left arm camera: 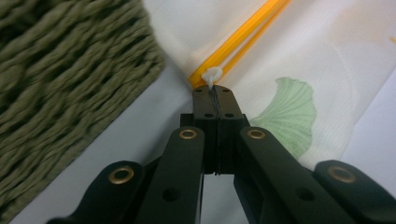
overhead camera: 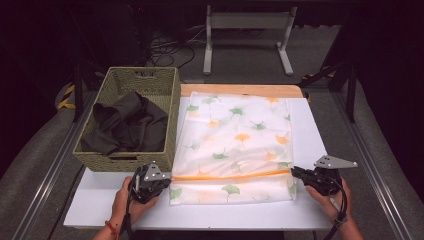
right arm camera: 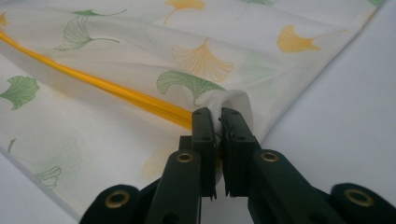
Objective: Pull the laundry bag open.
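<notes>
White table [overhead camera: 310, 210]: one laundry bag [overhead camera: 235, 140], one basket [overhead camera: 165, 90], two tongs.

A lab: dark curtained surround, floor cables [overhead camera: 165, 47], railed white table [overhead camera: 310, 125].

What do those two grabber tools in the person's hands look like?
Both are black. The left tool and right tool each carry a grey three-cornered metal plate on top and trail a black cable. Their two flat jaws hang on black links with brass-coloured rivets. A red wristband circles the left wrist.
</notes>
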The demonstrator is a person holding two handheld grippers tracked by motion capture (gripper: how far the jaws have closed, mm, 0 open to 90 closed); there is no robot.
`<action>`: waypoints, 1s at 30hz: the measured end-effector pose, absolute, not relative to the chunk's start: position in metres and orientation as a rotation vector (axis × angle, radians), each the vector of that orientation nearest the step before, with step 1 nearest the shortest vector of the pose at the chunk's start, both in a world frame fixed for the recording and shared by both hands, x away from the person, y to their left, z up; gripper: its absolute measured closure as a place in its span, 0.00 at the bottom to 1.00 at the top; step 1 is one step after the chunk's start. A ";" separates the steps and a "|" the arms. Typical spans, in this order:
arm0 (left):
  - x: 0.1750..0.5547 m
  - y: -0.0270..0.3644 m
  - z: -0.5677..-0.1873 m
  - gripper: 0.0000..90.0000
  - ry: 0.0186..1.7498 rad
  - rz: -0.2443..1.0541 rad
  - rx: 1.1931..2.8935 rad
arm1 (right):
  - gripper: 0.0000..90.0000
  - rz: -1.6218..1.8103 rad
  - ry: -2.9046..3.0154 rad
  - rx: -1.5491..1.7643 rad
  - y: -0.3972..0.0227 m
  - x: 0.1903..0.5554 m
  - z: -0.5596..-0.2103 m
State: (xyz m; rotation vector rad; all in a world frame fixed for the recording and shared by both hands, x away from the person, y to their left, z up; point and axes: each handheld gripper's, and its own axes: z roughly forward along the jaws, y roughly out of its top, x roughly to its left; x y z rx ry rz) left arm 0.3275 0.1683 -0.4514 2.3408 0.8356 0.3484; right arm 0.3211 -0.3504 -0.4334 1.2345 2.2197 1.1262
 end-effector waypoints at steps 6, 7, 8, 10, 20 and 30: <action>0.329 0.174 -0.453 1.00 0.849 0.346 2.335 | 0.95 1.107 2.243 1.218 -0.346 0.323 -0.436; 0.329 0.175 -0.453 1.00 0.844 0.346 2.332 | 0.95 1.106 2.240 1.221 -0.345 0.323 -0.436; 0.329 0.176 -0.453 1.00 0.850 0.362 2.328 | 0.95 1.103 2.242 1.223 -0.345 0.323 -0.436; 0.332 0.184 -0.455 1.00 0.897 0.393 2.327 | 0.95 1.061 2.228 1.225 -0.345 0.324 -0.436; 0.325 0.197 -0.454 1.00 0.862 0.385 2.235 | 0.91 1.076 2.252 1.237 -0.346 0.326 -0.439; 0.317 0.186 -0.454 0.65 0.784 0.310 2.189 | 0.55 0.974 2.164 1.276 -0.354 0.320 -0.435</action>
